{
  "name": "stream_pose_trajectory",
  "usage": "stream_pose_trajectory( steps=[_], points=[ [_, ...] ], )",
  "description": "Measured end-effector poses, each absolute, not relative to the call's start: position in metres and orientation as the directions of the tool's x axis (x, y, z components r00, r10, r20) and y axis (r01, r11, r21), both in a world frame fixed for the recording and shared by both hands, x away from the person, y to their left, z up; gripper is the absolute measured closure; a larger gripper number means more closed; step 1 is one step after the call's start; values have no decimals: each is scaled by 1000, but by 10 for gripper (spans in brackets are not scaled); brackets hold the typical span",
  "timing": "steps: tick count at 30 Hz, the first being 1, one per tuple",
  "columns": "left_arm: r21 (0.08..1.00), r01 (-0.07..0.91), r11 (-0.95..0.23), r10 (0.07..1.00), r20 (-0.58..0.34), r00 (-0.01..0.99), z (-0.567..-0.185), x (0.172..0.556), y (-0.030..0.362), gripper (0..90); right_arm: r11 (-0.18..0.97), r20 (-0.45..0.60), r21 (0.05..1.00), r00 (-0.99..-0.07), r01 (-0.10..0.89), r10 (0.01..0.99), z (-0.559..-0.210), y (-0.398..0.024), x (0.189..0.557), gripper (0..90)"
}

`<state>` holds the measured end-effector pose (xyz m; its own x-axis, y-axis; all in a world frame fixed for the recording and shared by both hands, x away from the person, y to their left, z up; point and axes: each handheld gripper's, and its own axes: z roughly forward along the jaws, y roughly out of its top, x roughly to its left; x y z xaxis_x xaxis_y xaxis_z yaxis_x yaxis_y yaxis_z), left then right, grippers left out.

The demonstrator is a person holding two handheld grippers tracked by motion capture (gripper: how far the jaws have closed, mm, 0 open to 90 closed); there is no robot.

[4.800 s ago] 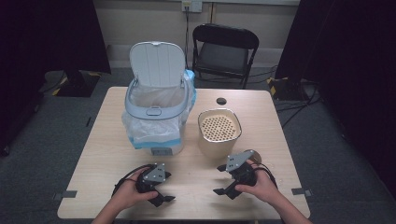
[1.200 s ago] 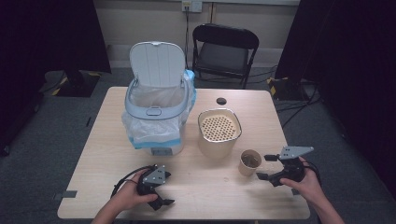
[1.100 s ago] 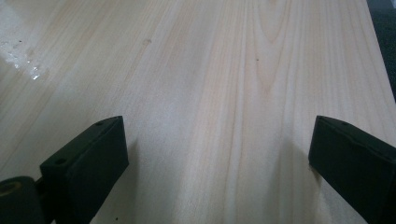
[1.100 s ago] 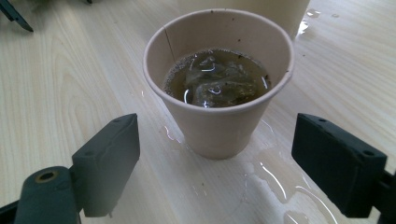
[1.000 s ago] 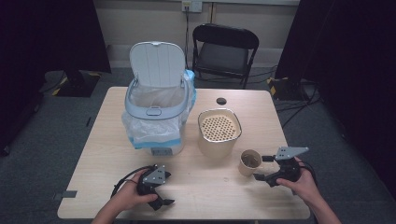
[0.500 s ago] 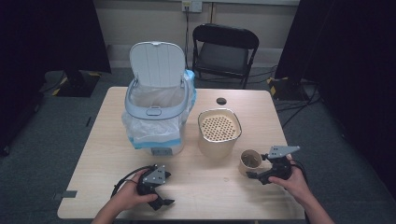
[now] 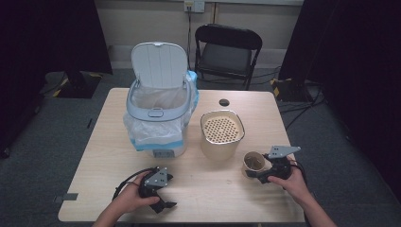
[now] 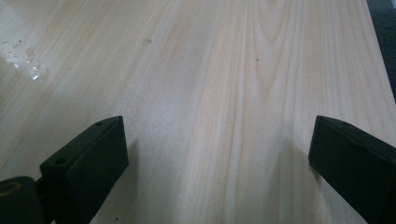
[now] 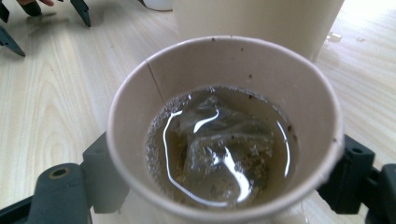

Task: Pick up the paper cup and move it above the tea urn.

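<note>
The cup stood upright on the table, near the front right, just beside the beige strainer pot and to its right. In the right gripper view the cup held brownish liquid with a soaked tea bag lying in it. The right gripper had its jaws on either side of the cup wall, low on the cup, and they had just been closing with the cup between them; they sat at or very near the wall on both sides, though firm pressing could not be told. A hand held that gripper from the lower right.

The left gripper rested near the front left edge of the table, well apart from the cup, held in the other hand. In the left gripper view its jaws stood wide with only bare wood between them.

Behind, a white bin with its lid up and a plastic liner stood left of the pot. A small black disc lay near the far edge. A black chair stood beyond the table
</note>
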<state>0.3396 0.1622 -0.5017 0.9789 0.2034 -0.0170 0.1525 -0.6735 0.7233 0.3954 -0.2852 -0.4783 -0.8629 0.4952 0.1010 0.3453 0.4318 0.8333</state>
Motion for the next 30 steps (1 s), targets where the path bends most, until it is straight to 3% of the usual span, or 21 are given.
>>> stream_pose_trajectory(
  steps=[30],
  points=[
    [718, 149, -680, 196, -17, 980, -502, 340, 162, 26, 414, 93, 845, -856, 338, 508, -484, -280, 395, 253]
  ],
)
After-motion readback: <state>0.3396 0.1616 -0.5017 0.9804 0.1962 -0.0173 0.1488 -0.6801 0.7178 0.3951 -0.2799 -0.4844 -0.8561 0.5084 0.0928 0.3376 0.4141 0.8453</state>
